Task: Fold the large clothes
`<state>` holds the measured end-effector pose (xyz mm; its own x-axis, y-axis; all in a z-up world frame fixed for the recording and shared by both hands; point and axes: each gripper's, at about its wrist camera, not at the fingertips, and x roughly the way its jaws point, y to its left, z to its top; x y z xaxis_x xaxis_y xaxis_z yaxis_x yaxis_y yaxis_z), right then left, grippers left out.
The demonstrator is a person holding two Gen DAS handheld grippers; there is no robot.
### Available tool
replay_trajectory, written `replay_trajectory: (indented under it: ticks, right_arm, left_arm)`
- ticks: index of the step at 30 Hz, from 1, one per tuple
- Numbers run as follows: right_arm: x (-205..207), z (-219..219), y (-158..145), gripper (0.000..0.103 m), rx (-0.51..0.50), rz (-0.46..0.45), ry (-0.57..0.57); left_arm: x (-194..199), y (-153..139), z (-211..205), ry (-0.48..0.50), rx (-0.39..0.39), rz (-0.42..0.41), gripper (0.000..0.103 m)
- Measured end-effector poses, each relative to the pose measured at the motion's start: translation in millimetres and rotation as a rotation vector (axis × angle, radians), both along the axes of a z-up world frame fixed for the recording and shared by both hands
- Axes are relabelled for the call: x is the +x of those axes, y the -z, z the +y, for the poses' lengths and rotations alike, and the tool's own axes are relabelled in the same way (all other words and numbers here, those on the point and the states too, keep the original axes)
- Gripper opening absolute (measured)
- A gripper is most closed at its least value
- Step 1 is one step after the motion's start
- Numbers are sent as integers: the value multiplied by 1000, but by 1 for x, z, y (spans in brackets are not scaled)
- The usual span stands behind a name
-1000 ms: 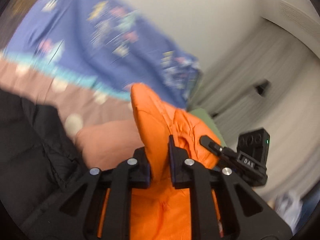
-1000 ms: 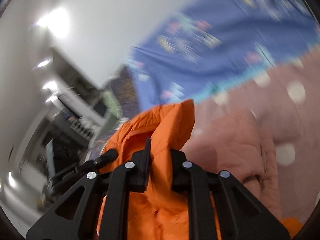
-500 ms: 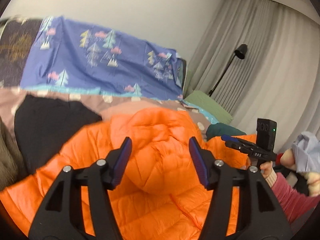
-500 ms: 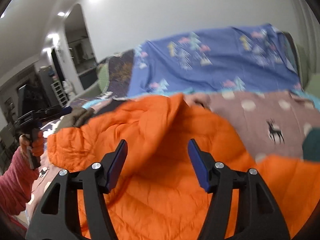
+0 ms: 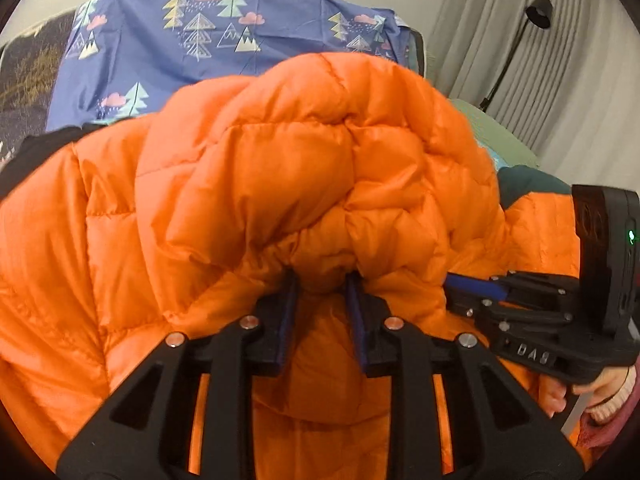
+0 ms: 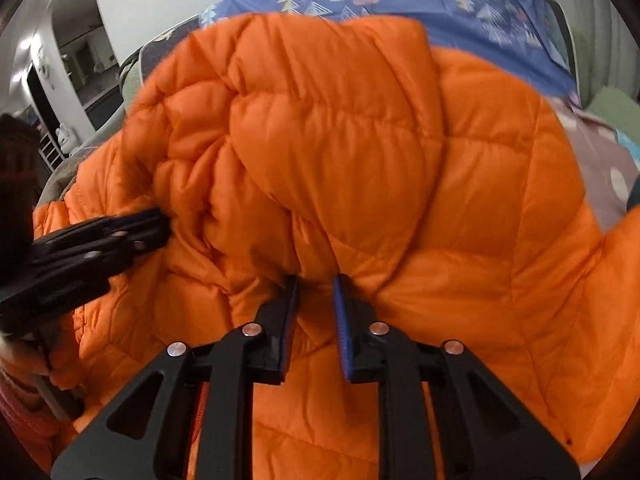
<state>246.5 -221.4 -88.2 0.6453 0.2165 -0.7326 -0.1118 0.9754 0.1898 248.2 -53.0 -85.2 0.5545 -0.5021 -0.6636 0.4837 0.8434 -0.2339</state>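
Observation:
An orange quilted down jacket (image 5: 280,168) fills the left wrist view and the right wrist view (image 6: 360,152), bunched up high in front of both cameras. My left gripper (image 5: 320,284) is shut on a thick fold of the jacket, jaws a little apart with fabric between them. My right gripper (image 6: 316,282) is likewise shut on a fold of the jacket. The right gripper also shows at the right of the left wrist view (image 5: 476,286), and the left gripper at the left of the right wrist view (image 6: 160,220); both bite into the same bunched part, close together.
Behind the jacket hangs a blue sheet with tree prints (image 5: 200,48) (image 6: 460,4). A brown dotted bedspread (image 6: 600,148), a green pillow (image 5: 508,140), grey curtains (image 5: 580,60) and a floor lamp (image 5: 538,12) are at the right. A doorway (image 6: 80,60) lies far left.
Half a second ago both grippers were open above the spread jacket. Both have since closed on folds of it and raised it into a bunch.

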Motion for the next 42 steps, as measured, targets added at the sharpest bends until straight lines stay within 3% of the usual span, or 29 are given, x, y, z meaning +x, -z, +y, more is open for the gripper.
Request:
replay_trajectory:
  ticks: [7,13,15,19,23,27,30,33,38,41,42]
  right_arm:
    - [-37,10,-31,20,-61,-103,-21]
    - [-48,44,-40,20,-109,-148,-65]
    - [-39,57,-31,20,-127,-124,-59]
    - [-16,74,11,21,-191,10,-6]
    - [-26,67,-2,21,-139,-7,13]
    - [-53,72,-32,27,-147,-85,-42]
    - [-70,75,-45,33,-122,-113,-74]
    - [-80,84,-45,36,-86,-104,-110]
    - [-79,106,-36,38,-103,-85,-137]
    - [-81,111,-27,38,-82,-55,-132]
    - [-80,111,-25,38,-85,-51,-130]
  left_arm:
    - [-56,-34,26,-48,47,-70,60]
    - [-107,-49,67,-153,66,-79,66]
    - [-120,-52,80,-191,96,-91,67]
    - [-140,-52,110,-258,97,-71,70]
    - [-168,-45,153,-344,51,-65,76]
    - [-196,-15,223,-502,-39,14,77]
    - [-213,15,292,-651,-212,112,77]
    - [-223,45,357,-782,-448,194,77]
    - [-214,74,410,-881,-661,216,79]
    - [-207,85,424,-921,-729,210,80]
    - [-207,86,427,-928,-744,197,75]
